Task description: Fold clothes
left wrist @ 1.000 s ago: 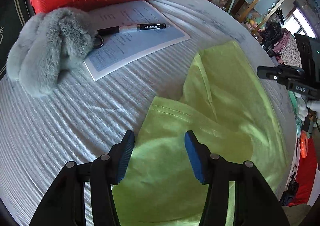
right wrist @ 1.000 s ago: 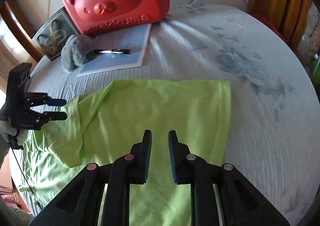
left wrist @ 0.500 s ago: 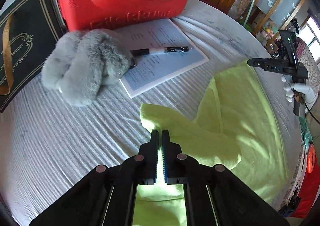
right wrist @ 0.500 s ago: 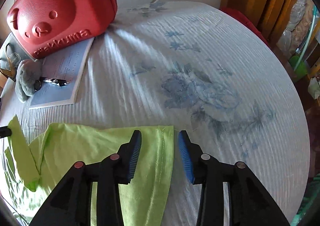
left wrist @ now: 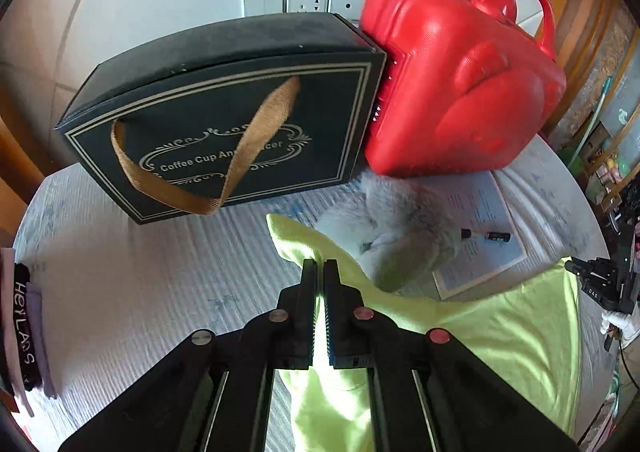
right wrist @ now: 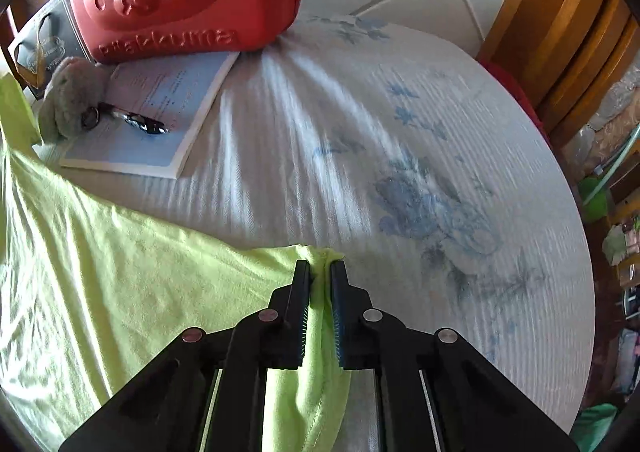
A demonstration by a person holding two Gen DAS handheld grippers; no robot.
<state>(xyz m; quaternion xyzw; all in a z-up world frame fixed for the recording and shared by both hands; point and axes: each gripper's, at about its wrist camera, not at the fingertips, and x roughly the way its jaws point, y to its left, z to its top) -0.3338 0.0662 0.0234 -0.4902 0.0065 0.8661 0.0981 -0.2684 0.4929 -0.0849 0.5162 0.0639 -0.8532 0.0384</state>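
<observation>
In the left wrist view, the left gripper (left wrist: 319,266) pinches a corner of the lime-green shirt (left wrist: 500,336), raised just in front of the black gift box (left wrist: 224,112); the cloth trails away toward the far right gripper (left wrist: 596,284).

In the right wrist view, the right gripper (right wrist: 320,268) is clamped on the opposite shirt (right wrist: 120,272) corner, the fabric stretching leftward below the notebook (right wrist: 160,112). The shirt's long axis runs between both grippers, each holding one end.

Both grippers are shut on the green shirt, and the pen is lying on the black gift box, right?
Not quite. Both the left gripper and right gripper are shut on the green shirt, but the pen lies on the open booklet, as the right wrist view shows.
</observation>
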